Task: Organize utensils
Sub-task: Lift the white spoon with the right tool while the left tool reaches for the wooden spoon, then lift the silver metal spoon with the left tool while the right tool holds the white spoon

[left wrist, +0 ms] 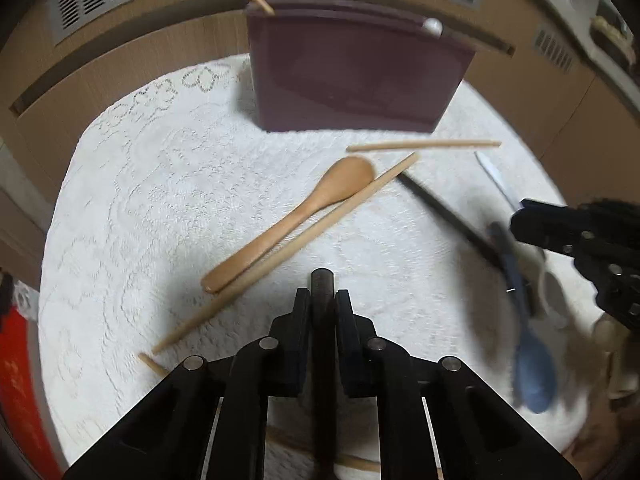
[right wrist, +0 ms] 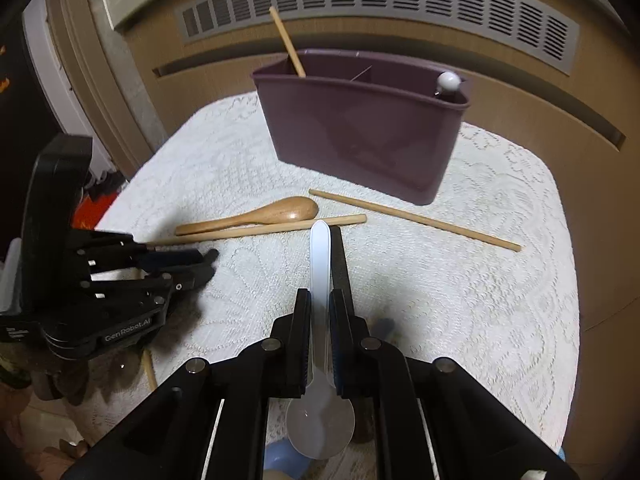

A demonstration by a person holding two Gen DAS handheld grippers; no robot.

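Left tool clamped on one dark stick; right tool clamped on one clear spoon, one wooden spoon, one purple bin

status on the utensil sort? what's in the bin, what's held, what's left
Done: one chopstick and a white-tipped utensil stand in the purple holder. In hand: right gripper clamps a clear plastic spoon; left gripper is shut on a dark stick. Left on the cloth: wooden spoon, chopsticks, a blue spoon.
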